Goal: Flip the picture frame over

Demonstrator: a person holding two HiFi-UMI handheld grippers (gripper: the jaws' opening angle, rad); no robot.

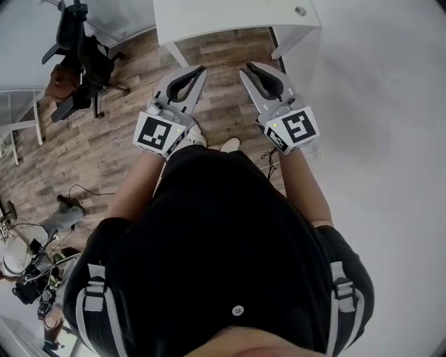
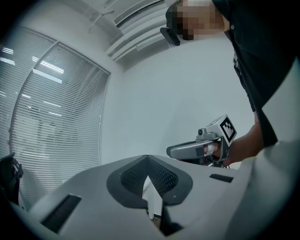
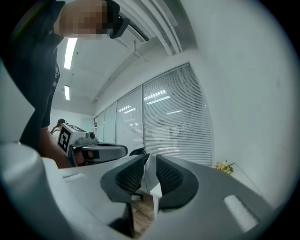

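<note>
Holding left gripper (image 1: 202, 68) and right gripper (image 1: 249, 66) out ahead of a black shirt (image 1: 223, 237), side by side and level, well above wood floor (image 1: 111, 132). Pointing both toward white table (image 1: 230, 17), tips close to its near edge as seen from the head. Keeping the two apart, marker cubes back by the hands.

In left gripper view (image 2: 147, 157): closed tip to tip, leaving only a loop-shaped hollow behind the tips. Gripping nothing; just a sliver of white table showing through the hollow. Looking across at right gripper (image 2: 169, 151) off to one side, blinds (image 2: 51, 117) on the other.

In right gripper view (image 3: 151, 157): parted by a narrow slit, ribbed pads facing each other, pressing on nothing. Through the slit, only table corner and floor. Beyond, left gripper (image 3: 124, 150), a dark chair (image 3: 138, 152) behind the jaws, blinds, and flowers (image 3: 224, 165) on a ledge.

No telling where picture frame lies: in none of the three views, and between neither pair of jaws.
</note>
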